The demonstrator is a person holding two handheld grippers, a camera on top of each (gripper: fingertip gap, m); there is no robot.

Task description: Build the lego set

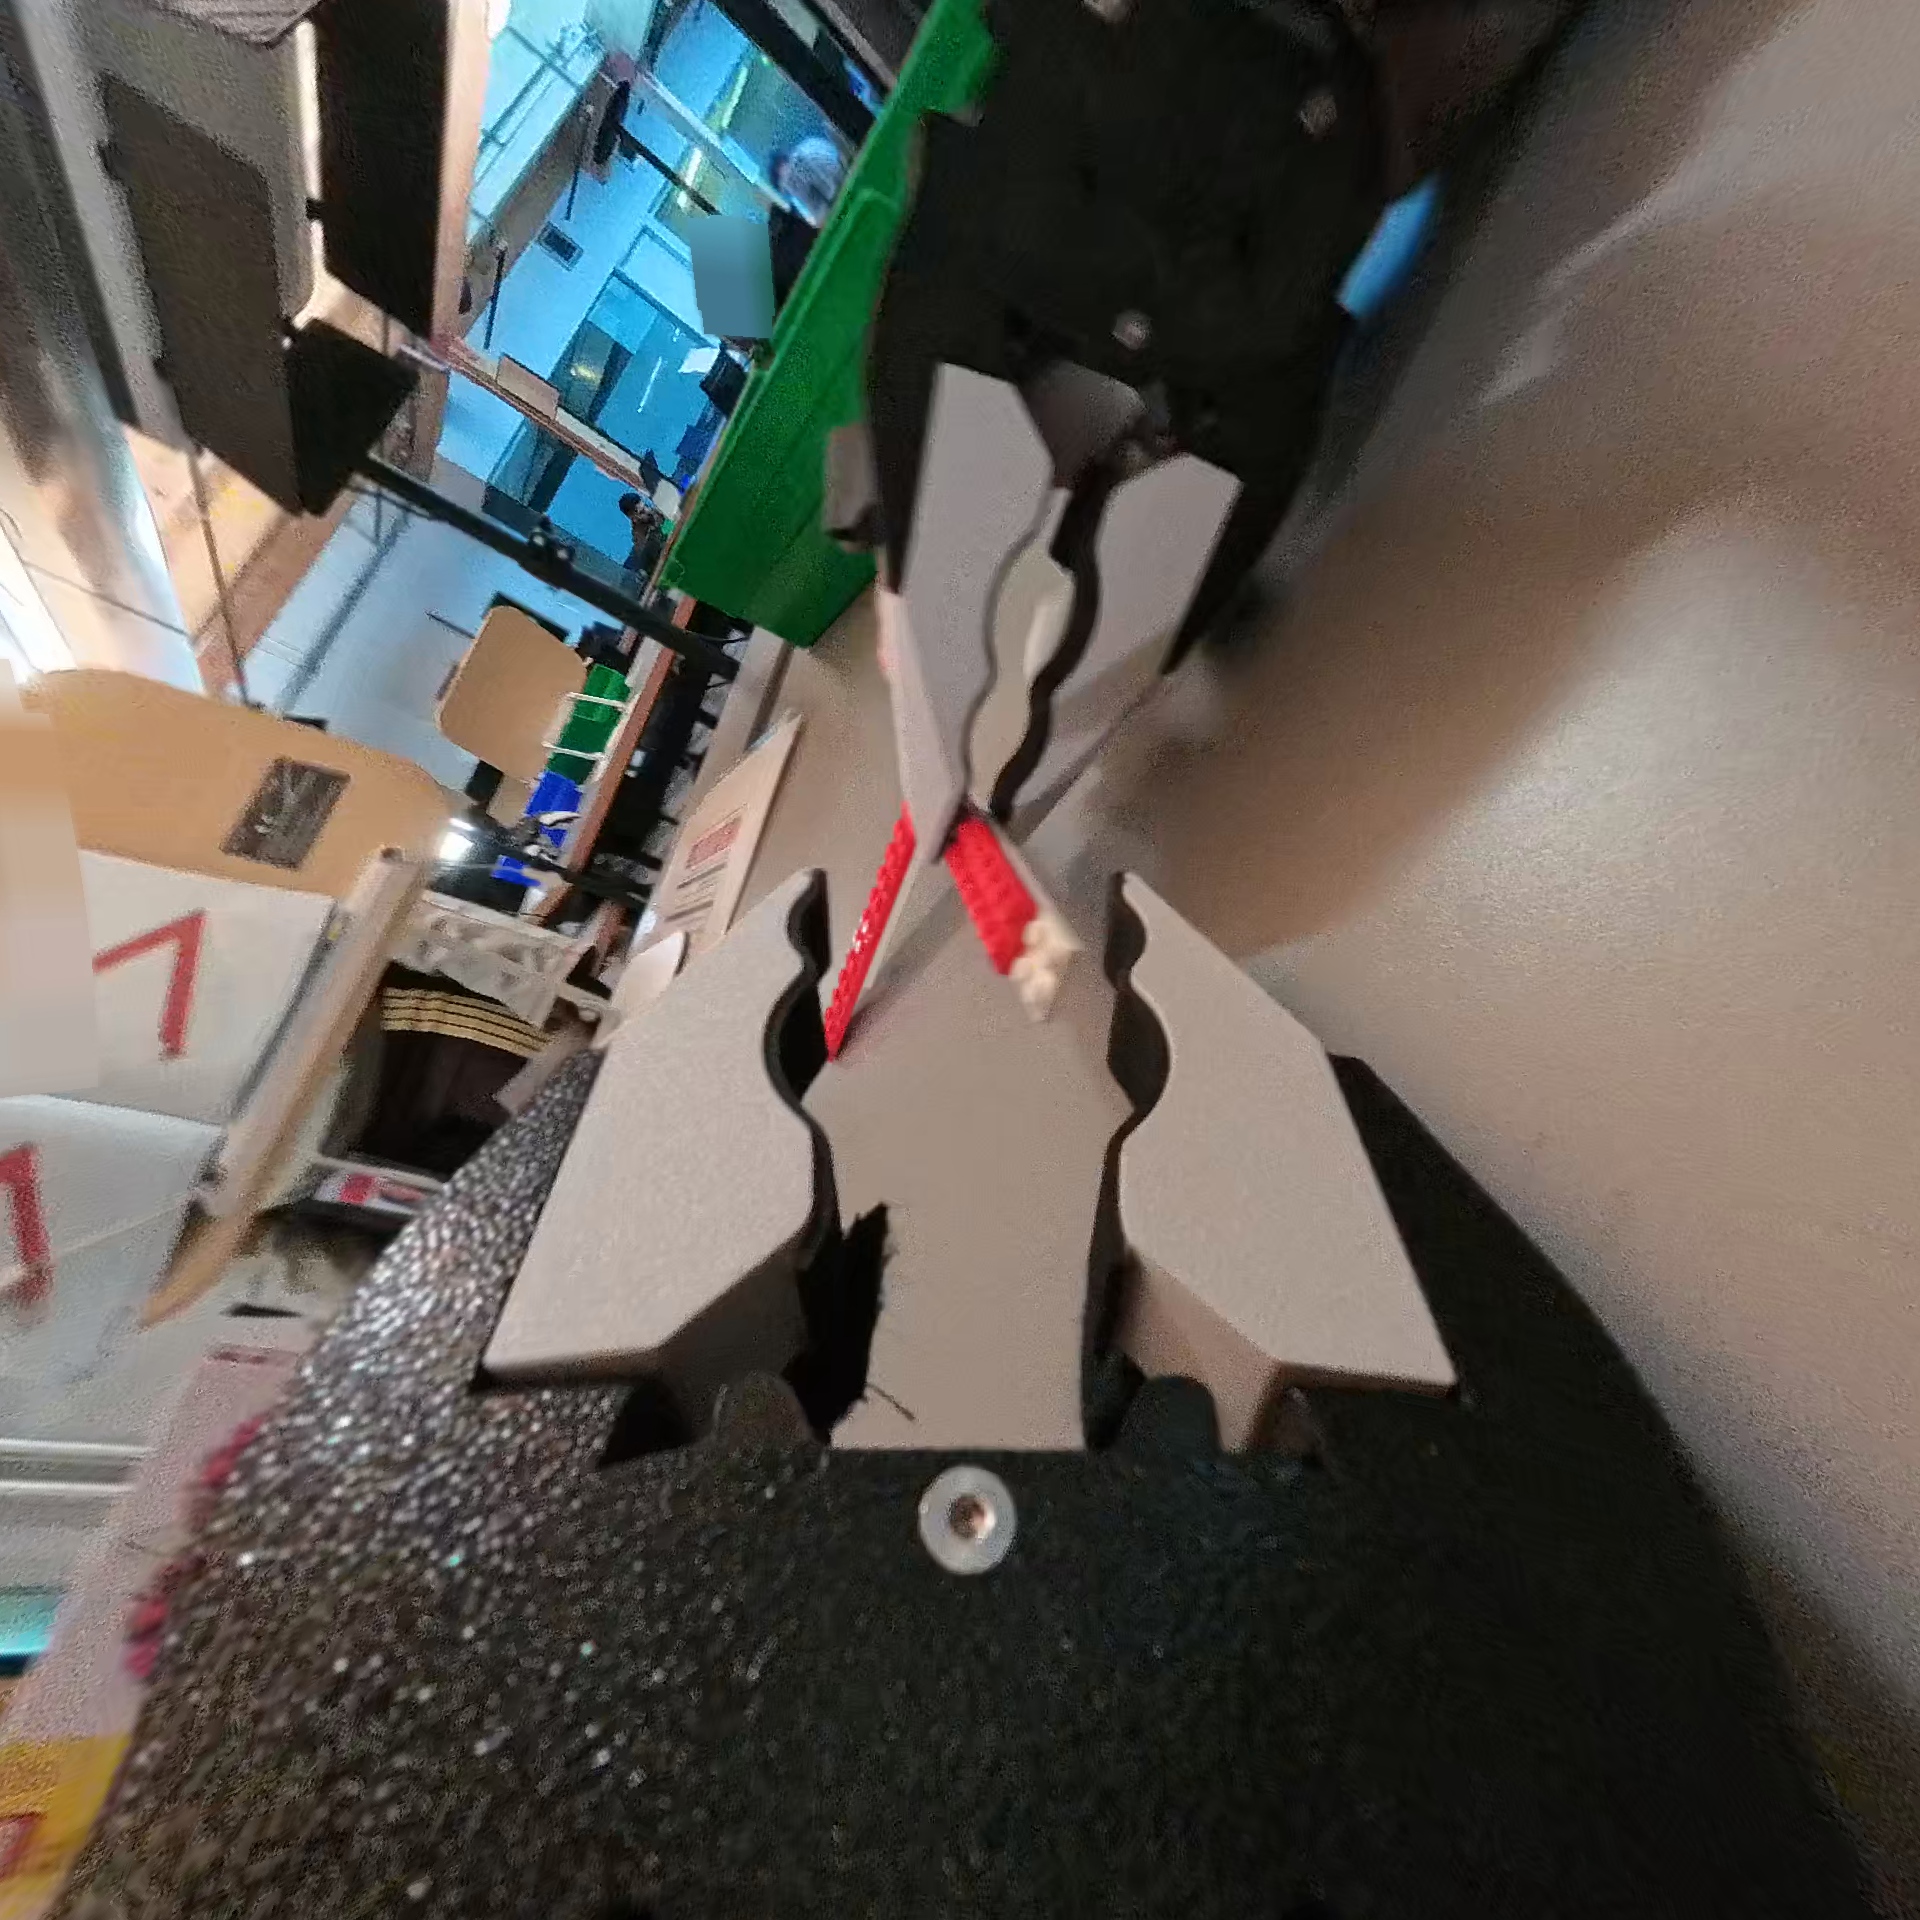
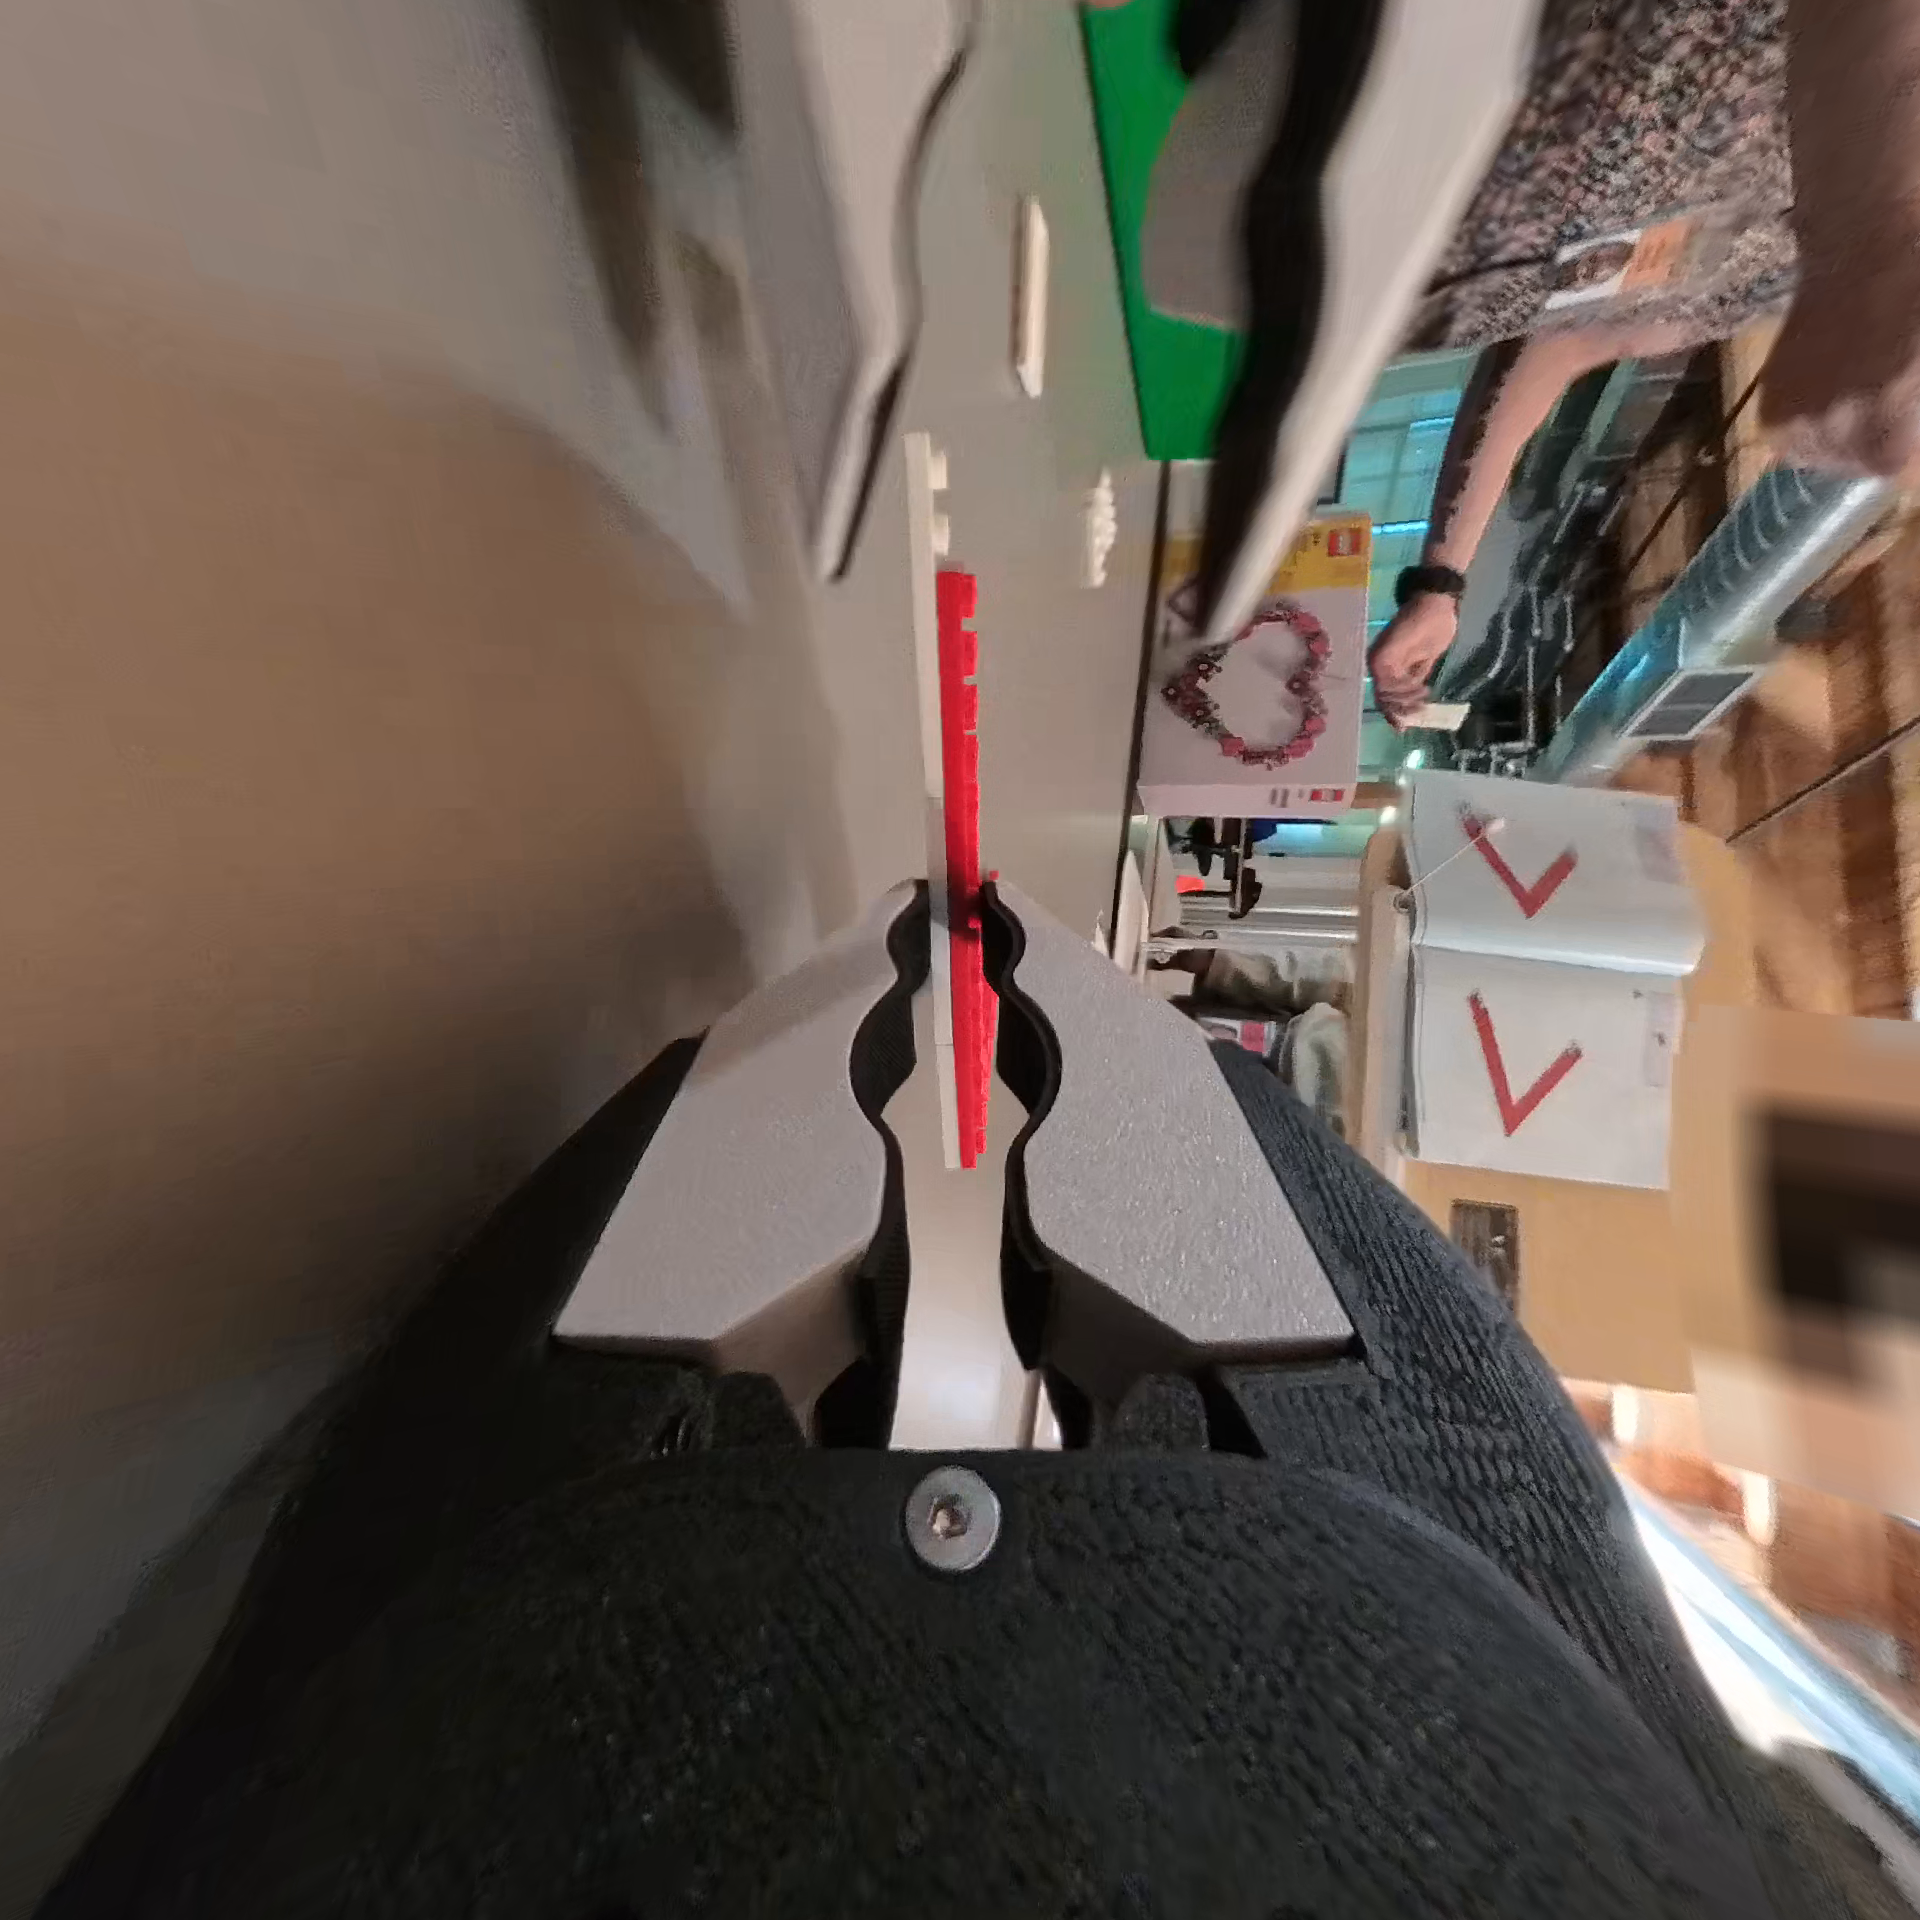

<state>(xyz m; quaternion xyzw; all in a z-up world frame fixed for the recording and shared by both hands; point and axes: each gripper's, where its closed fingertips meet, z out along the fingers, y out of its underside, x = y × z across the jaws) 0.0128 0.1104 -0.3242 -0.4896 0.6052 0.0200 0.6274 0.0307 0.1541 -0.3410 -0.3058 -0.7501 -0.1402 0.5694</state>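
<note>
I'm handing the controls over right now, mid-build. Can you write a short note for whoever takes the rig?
Right gripper: shut on the red-and-white plate assembly, held edge-on above the table.
Left gripper: open, holding nothing, its fingers pointed at the assembly.
Loose white pieces lie on the table near the green baseplate; the set's box stands behind them.
Done: red plates joined onto white ones.
Left: the rest of the build; how much cannot be told.

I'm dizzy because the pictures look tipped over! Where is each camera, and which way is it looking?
Left wrist view: sits on the left gripper, open, facing the right gripper across the table.
Right wrist view: sits on the right gripper, shut on the red and white lego piece, facing the blurred left gripper.
Both show the lego piece and green baseplate.
</note>
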